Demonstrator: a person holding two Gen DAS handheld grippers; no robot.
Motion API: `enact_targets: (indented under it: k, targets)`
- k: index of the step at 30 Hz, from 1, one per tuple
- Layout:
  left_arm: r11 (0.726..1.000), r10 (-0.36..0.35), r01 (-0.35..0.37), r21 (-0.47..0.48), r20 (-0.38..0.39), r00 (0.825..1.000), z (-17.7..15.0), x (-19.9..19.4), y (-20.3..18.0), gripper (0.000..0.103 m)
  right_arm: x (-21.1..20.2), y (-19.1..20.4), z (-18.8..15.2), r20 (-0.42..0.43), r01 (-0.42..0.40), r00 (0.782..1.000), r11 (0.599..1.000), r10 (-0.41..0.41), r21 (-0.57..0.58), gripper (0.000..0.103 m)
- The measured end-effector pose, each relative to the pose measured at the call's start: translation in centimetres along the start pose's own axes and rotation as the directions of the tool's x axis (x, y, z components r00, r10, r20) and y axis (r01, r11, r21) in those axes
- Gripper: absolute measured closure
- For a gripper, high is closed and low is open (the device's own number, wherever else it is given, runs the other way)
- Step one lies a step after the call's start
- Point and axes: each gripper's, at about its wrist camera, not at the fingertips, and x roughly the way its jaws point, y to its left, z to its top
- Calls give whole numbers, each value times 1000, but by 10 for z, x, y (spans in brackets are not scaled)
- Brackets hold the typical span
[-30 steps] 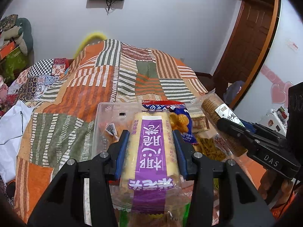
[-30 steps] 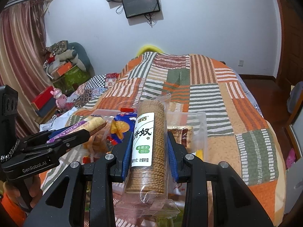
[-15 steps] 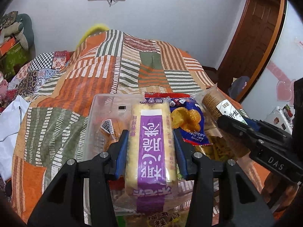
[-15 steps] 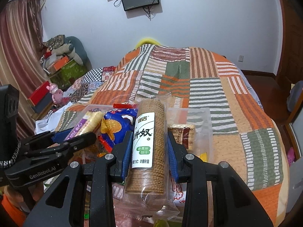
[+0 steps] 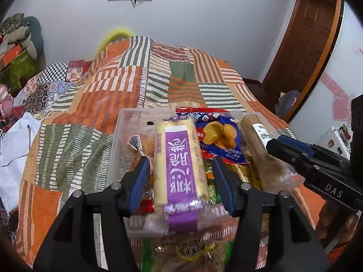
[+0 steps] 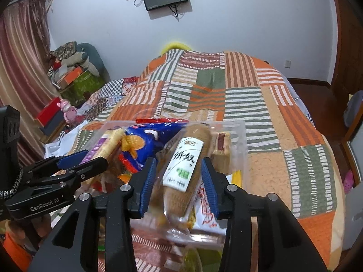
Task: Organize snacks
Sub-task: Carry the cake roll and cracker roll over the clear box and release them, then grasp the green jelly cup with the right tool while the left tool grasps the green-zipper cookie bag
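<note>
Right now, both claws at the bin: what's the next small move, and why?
Probably back both claws straight out. The left claw is open, with gaps either side of the purple-label pack. The right claw is open around the brown biscuit roll. Both packs seem to lie in the clear bin, so there's nothing left to hold.

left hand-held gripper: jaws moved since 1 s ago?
Yes. The left hand-held gripper has opened: its pads now stand clear of the purple pack, which lies over the clear bin.
</note>
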Motion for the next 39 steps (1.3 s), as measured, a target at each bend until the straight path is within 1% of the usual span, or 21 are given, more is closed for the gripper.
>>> enact_targets:
  k: [3, 8, 12, 15, 18, 25, 31, 35, 39]
  targets:
    - [1000, 3, -3, 7, 16, 1000, 0, -11, -2, 39, -8, 3, 0, 13, 4, 1000, 1000, -4, -16, 64]
    - [1000, 10, -11, 16, 45, 999, -1, -32, -5, 33, -24, 4, -3, 32, -2, 999, 999, 3, -32, 61]
    - [1000, 13, -14, 14, 56, 998, -7, -47, -4, 25, -35, 6, -5, 45, -3, 999, 999, 5, -48, 57]
    - [1000, 23, -24, 17, 53, 998, -13, -54, -4, 23, -43, 5, -9, 55, -3, 998, 999, 6, -49, 54]
    - [999, 27, -28, 20, 39, 999, -21, -59, -3, 23, -51, 5, -14, 63, -5, 998, 999, 8, -46, 49]
    - [999, 35, -34, 32, -16, 999, -45, -61, -1, 20, -60, 3, -31, 51, 4, 999, 998, 0, -63, 47]
    - [999, 25, -22, 33, -79, 997, -69, -55, 1, 20, -59, -3, -50, 10, 5, 1000, 998, -4, -64, 47]
    - [1000, 5, -2, 23, -122, 993, -80, -46, 2, 20, -56, -7, -62, -24, 10, 1000, 998, -12, -66, 47]
    - [1000, -13, 12, -6, -140, 990, -85, -38, 4, 20, -50, -12, -73, -58, 15, 998, 998, -18, -56, 47]
